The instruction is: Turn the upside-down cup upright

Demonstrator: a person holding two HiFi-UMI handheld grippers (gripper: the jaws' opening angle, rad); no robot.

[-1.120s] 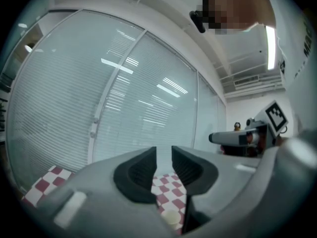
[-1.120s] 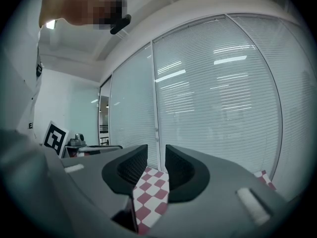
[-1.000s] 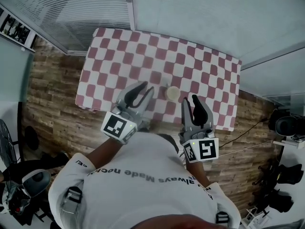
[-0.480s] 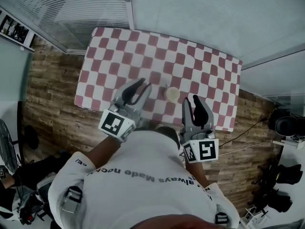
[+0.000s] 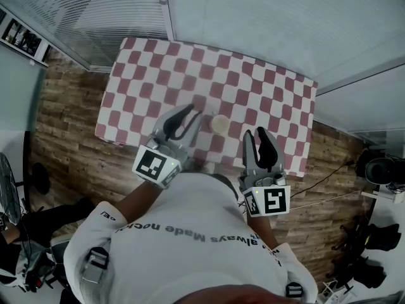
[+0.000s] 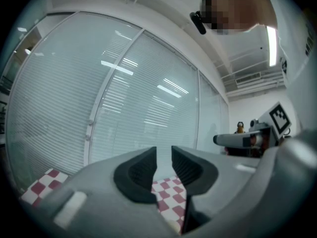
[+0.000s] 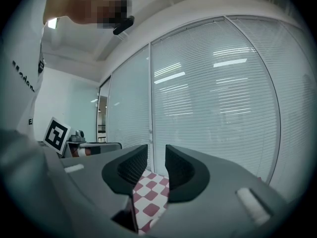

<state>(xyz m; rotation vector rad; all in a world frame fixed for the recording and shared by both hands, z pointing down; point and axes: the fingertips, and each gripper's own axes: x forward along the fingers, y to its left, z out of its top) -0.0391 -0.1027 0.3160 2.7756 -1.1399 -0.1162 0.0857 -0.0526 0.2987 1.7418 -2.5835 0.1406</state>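
Small pale cream round cup (image 5: 219,124) on red-and-white checked cloth worktop (image 5: 253,87), grey plastic left hand-held gripper (image 5: 193,114) just beside it, right hand-held gripper (image 5: 259,132) near, both pressed together, empty.

The tabletop (image 5: 253,84) wears a red-and-white check. The cup (image 5: 219,124) is pale cream. The floor (image 5: 66,138) shows streaky brown wood planks.

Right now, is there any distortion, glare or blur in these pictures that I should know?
Head view: dim and bent at the edges; the cup on the checked table is a small pale disc. Left gripper view: strong fisheye curve, bright streaks on the glass wall, the left tool soft. Right gripper view: the same curve and glare, the right tool soft.
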